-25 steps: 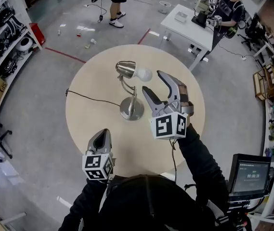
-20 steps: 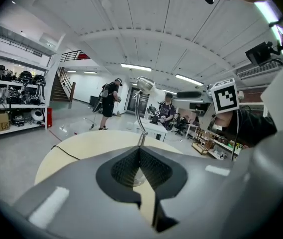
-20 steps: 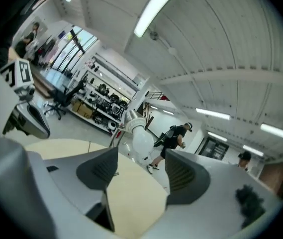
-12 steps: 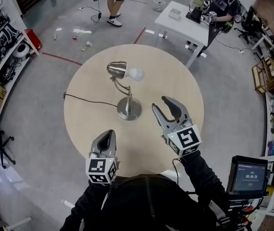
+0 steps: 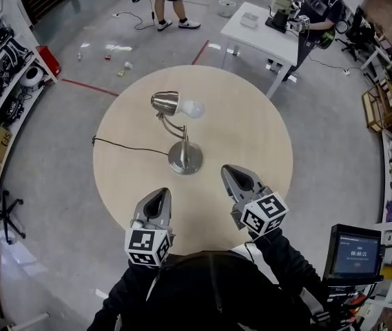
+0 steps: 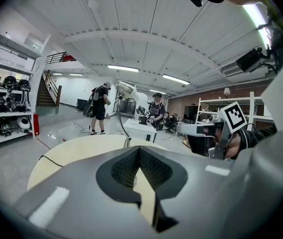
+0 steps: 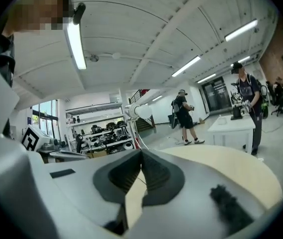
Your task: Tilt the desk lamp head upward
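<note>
Head view, lamp place: the desk lamp (image 5: 179, 132) stands near the middle of the round table (image 5: 254, 126), well apart from both tongs.
Lamp head: the shiny metal lamp head (image 5: 164, 103) sits on top of a thin bent stem (image 5: 174, 125).
Pointing: its long side runs left to right and the white bulb (image 5: 193, 108) points right; it looks about level.
Feel: the metal looks hard, smooth and a bit slippery. The bulb is probably glass and could break.
Base: the round base (image 5: 185, 158) looks heavy enough to keep the lamp standing.
Where to hold: I think the metal lamp head is best, not the bulb.
Left tongs (image 5: 158, 195): clenched, nothing in them, at the near edge.
Right tongs (image 5: 233, 174): clenched too, nothing in them, near and right of the base.
Cord (image 5: 123, 145): it trails off to the left.
</note>
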Motion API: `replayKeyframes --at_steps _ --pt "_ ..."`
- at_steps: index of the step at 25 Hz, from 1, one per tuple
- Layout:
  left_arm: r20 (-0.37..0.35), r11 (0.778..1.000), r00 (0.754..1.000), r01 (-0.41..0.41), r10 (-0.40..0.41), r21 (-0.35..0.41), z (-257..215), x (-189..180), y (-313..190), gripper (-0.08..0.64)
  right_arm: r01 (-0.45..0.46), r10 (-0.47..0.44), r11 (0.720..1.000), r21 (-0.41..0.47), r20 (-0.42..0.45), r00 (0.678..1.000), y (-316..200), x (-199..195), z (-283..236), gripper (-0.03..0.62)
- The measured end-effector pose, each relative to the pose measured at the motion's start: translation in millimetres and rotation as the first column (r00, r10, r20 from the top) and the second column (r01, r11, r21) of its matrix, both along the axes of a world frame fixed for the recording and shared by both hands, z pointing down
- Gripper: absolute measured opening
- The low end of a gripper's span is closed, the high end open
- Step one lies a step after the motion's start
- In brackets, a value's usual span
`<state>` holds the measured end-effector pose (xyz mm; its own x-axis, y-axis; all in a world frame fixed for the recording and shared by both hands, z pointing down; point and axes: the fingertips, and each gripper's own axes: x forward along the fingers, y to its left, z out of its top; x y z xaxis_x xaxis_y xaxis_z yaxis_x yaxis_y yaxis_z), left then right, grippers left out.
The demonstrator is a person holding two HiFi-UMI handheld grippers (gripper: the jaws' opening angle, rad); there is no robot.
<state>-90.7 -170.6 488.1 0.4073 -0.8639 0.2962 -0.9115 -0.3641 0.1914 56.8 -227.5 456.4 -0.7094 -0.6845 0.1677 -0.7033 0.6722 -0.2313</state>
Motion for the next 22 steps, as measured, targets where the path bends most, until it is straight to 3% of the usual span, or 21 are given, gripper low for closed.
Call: replayKeyframes --at_steps 22 --pt "0.017 0.997 0.997 -0.081 0.081 0.01 -4.5 22.0 4.2 0.006 0.043 -0.043 0.998 -0.041 -0.012 0.999 30.1 -12.0 18.5 0.005"
